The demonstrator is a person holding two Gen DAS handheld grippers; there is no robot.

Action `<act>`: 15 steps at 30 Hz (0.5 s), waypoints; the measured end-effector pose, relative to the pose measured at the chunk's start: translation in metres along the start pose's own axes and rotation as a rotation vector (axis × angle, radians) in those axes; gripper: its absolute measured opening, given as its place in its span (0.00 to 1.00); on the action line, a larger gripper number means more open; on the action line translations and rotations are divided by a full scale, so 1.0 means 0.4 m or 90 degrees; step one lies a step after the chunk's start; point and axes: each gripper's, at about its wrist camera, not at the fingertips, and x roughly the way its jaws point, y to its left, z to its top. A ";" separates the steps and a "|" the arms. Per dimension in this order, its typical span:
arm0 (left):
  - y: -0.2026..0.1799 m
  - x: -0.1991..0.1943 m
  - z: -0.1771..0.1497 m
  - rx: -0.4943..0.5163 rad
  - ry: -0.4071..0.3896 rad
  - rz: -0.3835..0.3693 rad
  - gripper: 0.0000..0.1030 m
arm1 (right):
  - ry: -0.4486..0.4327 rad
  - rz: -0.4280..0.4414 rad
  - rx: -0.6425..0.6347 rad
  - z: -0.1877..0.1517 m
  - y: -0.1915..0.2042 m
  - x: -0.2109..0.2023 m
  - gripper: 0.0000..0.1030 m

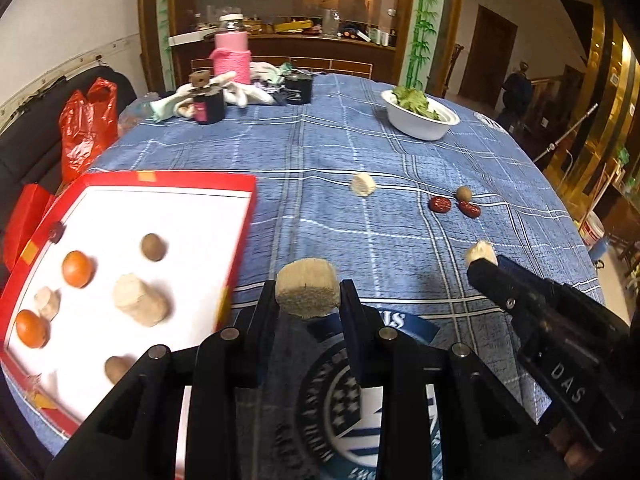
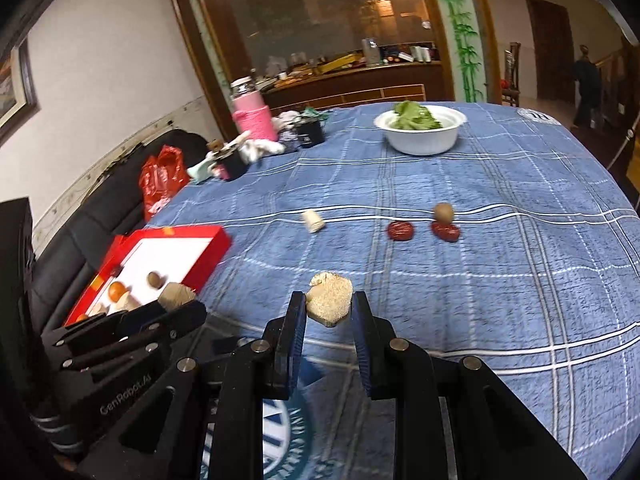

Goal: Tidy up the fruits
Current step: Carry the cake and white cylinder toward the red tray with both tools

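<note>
Woven checked cloth tablecloth [image 1: 360,152], glossy white bowl [image 1: 420,122], matt black plastic claw [image 1: 308,304]

We identify the setting as a home dining room. A large table [image 2: 500,240] carries a blue checked cloth [image 1: 360,152], with a white bowl of leafy greens [image 1: 420,114], a pink-sleeved flask [image 1: 231,54] and crumpled cloths [image 1: 240,92] on it. Behind stands a wood-framed glass partition [image 2: 320,20] with painted bamboo [image 2: 460,28], above a cluttered sideboard [image 2: 352,76]. We also note a dark sofa [image 2: 104,216] holding a red plastic bag [image 2: 162,180], a framed picture [image 2: 16,88] and wooden doors [image 2: 550,48].
</note>
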 end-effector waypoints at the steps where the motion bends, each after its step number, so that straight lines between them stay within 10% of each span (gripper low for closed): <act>1: 0.010 -0.006 -0.002 -0.004 -0.001 0.001 0.27 | 0.001 0.004 -0.006 -0.001 0.012 0.000 0.23; 15: 0.166 -0.056 -0.017 -0.069 -0.020 0.036 0.27 | 0.015 0.063 -0.078 -0.032 0.181 0.005 0.23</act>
